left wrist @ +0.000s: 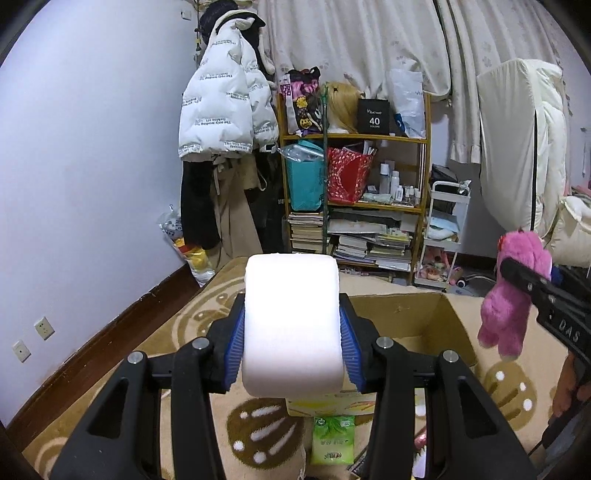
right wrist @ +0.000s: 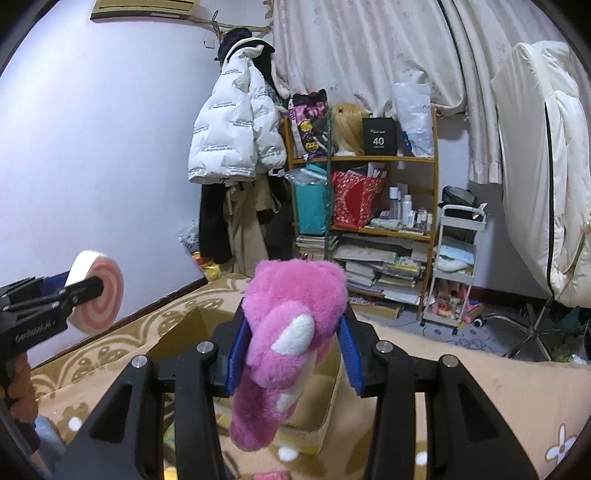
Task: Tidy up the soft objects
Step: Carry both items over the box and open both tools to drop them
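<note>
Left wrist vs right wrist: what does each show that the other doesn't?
Only the left wrist view: the left gripper head-on, shut on the cushion's plain white rim, a green tissue pack on the rug below, and two wall sockets.

Only the right wrist view: the roll cushion side-on with its pink swirl face, the right gripper shut on the pink plush bear, and a wall air conditioner.

Both: the open cardboard box, bookshelf, white puffer jacket and curtain.
</note>
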Available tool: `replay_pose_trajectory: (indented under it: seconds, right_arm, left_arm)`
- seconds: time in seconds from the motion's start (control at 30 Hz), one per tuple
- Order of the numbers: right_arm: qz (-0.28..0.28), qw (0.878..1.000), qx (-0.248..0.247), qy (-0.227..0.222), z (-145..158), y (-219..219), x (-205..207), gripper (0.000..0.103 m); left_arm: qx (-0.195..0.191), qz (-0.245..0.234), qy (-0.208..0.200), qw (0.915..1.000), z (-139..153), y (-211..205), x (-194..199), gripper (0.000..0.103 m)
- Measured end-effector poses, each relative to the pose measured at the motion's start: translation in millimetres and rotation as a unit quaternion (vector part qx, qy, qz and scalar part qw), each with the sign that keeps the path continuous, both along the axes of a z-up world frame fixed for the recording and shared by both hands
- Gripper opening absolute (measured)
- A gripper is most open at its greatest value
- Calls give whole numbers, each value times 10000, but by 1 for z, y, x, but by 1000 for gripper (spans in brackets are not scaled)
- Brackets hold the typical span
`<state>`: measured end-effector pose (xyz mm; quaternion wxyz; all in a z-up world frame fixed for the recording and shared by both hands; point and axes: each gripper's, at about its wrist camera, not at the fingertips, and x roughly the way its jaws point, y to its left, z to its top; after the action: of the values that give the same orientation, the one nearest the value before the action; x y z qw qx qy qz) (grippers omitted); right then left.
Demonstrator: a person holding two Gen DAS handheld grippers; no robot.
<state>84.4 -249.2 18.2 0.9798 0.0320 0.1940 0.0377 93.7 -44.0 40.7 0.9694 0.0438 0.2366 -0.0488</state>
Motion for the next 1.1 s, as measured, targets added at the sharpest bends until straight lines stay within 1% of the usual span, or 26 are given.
replay_pose_trajectory:
  seconds: [0.2,0.37,0.57,0.8,0.9,1.1]
  right_arm:
    - [-134,9996,-215,100,-11,5,19,46]
    - [-246,9990,-330,190,-20,7,32,46]
    - [-245,9986,-382,287,-29,7,43,47]
    - [-202,9986,-157,469,-47,-1,55,47]
    - [-157,9984,7,552,-54,-5,60,47]
    - [-54,9980,158,609,-65,-6,67,47]
  left_arm:
    - [-183,-105,172,9996,-20,1,19,44]
    - [-160,-98,255,9995,-35,0,30,45]
    - [-173,-164,386,9990,-51,-1,37,45]
    - [-157,-257,514,9982,-65,-5,45,45]
    - [-214,-326,585,9975,-69,-7,48,45]
    - [-335,-380,719,9961,-76,-8,57,45]
